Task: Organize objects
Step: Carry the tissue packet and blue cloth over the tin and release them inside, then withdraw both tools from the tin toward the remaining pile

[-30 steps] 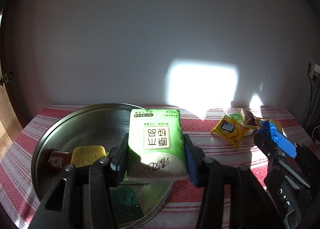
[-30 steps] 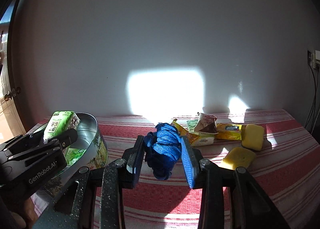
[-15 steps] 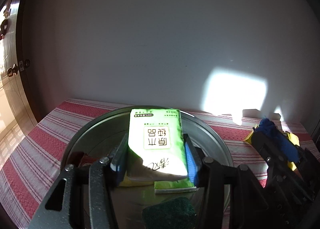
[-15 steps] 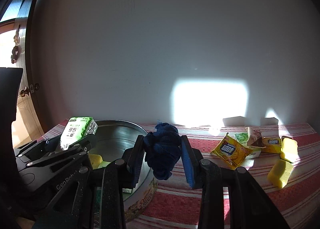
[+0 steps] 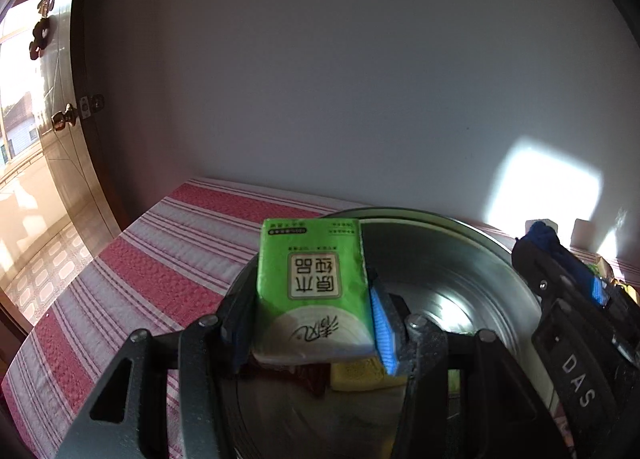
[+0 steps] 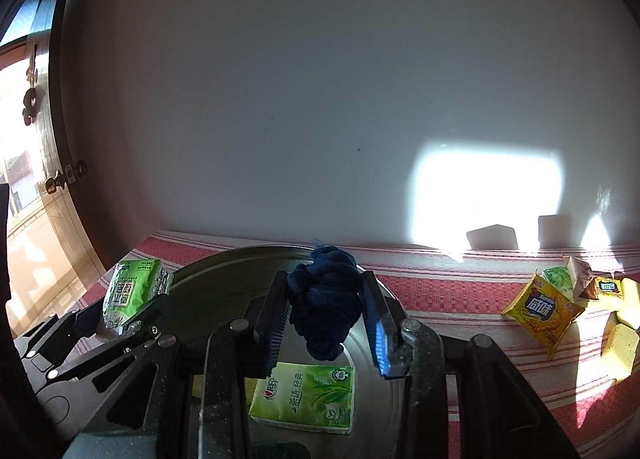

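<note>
Both grippers have moved left over the round metal tin (image 6: 384,295). Left gripper (image 5: 310,323) pinches the green tissue pack (image 5: 314,287), right gripper (image 6: 326,319) pinches the dark blue knitted bundle (image 6: 324,303); lower each inside the rim before releasing.

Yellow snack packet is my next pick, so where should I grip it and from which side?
Grip the yellow packet across its flat body, coming from above. It lies flat on the striped cloth, so a side approach would likely slide under nothing. Its left edges are free; other items crowd its right.
</note>
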The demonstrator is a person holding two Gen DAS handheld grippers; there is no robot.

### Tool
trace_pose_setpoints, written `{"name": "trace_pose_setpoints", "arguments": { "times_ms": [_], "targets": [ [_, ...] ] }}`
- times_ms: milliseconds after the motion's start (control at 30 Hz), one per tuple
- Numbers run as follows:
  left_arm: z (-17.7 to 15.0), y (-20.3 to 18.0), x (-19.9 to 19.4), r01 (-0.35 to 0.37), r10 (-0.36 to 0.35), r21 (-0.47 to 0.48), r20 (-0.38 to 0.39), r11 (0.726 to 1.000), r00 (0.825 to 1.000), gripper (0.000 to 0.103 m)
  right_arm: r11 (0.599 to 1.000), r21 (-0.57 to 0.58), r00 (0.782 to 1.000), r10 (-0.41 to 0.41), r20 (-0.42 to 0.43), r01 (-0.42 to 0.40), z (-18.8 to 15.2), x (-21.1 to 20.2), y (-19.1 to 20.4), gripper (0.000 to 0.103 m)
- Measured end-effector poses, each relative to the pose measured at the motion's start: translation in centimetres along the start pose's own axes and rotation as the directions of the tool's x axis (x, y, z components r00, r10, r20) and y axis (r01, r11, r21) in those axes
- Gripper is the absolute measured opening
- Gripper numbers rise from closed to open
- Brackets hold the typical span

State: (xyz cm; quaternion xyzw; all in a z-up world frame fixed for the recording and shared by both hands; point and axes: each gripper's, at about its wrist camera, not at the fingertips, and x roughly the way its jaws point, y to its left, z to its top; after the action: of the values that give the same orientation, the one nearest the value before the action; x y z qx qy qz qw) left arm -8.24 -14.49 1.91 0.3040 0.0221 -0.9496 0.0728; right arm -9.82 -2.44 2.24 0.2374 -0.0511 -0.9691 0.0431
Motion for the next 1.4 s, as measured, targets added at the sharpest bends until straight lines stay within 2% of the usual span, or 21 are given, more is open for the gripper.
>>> {"name": "trace_pose_setpoints", "arguments": {
  "times_ms": [67, 233, 567, 700, 733, 800, 867, 900, 933, 1067, 1267, 1400],
  "targets": [
    [0.0, 0.4, 0.5, -0.020, 0.021, 0.005, -0.020, 1.000, 1.000, 0.049, 1.000, 0.012, 1.000, 0.014, -0.023, -0.013, -0.1, 0.7, 0.6, 0.039],
    [-0.2, 1.1, 1.6, -0.044, 0.044, 0.006, -0.066, 0.999, 0.997, 0.049, 0.999, -0.041, 0.998, 0.000, -0.056, -0.003, -1.0, 1.5, 1.7, 0.039],
    [-0.2, 1.4, 2.8, -0.094, 0.096, 0.018, -0.109, 0.995, 0.989, 0.049, 0.997, -0.077, 0.998, -0.010, -0.062, 0.005, -0.6, 1.6, 2.3, 0.039],
    [-0.3, 1.3, 3.2, -0.100, 0.103, 0.024, -0.122, 0.995, 0.987, 0.050, 0.997, -0.079, 0.998, 0.016, -0.062, -0.020, -0.5, 1.7, 2.4, 0.040],
    [-0.4, 1.2, 3.2, -0.104, 0.107, 0.029, -0.119, 0.994, 0.987, 0.054, 0.996, -0.079, 0.997, 0.028, -0.067, -0.033, -0.5, 1.8, 2.4, 0.042],
    [-0.3, 0.8, 2.8, -0.120, 0.124, 0.040, -0.106, 0.992, 0.987, 0.072, 0.996, -0.072, 0.997, 0.043, -0.069, -0.048, -0.5, 1.7, 2.2, 0.047],
    [-0.2, 0.7, 2.3, -0.134, 0.136, 0.038, -0.073, 0.990, 0.988, 0.097, 0.998, -0.039, 0.997, 0.054, -0.047, -0.056, -0.5, 1.4, 1.7, 0.060],
    [-0.2, 0.6, 1.9, -0.128, 0.130, 0.034, -0.058, 0.991, 0.990, 0.101, 0.998, -0.017, 0.997, 0.066, -0.033, -0.067, -0.4, 1.1, 1.3, 0.063],
    [-0.1, 0.6, 1.7, -0.124, 0.126, 0.029, -0.047, 0.992, 0.991, 0.102, 0.997, 0.003, 0.997, 0.076, -0.017, -0.076, -0.4, 0.8, 1.0, 0.066],
    [0.0, 0.6, 1.3, -0.104, 0.105, 0.008, -0.035, 0.995, 0.994, 0.102, 0.996, 0.047, 0.996, 0.071, 0.046, -0.073, -0.2, -0.5, -0.2, 0.067],
    [0.0, 0.4, 0.2, -0.058, 0.058, -0.020, 0.005, 0.998, 0.998, 0.102, 0.997, 0.057, 0.987, -0.050, 0.154, 0.042, -0.6, -2.6, -1.5, 0.071],
    [-0.3, -0.2, -0.4, -0.028, 0.029, -0.014, 0.033, 0.999, 0.999, 0.102, 0.992, 0.054, 0.977, -0.121, 0.176, 0.114, -1.2, -3.0, -2.2, 0.071]
  ]
}}
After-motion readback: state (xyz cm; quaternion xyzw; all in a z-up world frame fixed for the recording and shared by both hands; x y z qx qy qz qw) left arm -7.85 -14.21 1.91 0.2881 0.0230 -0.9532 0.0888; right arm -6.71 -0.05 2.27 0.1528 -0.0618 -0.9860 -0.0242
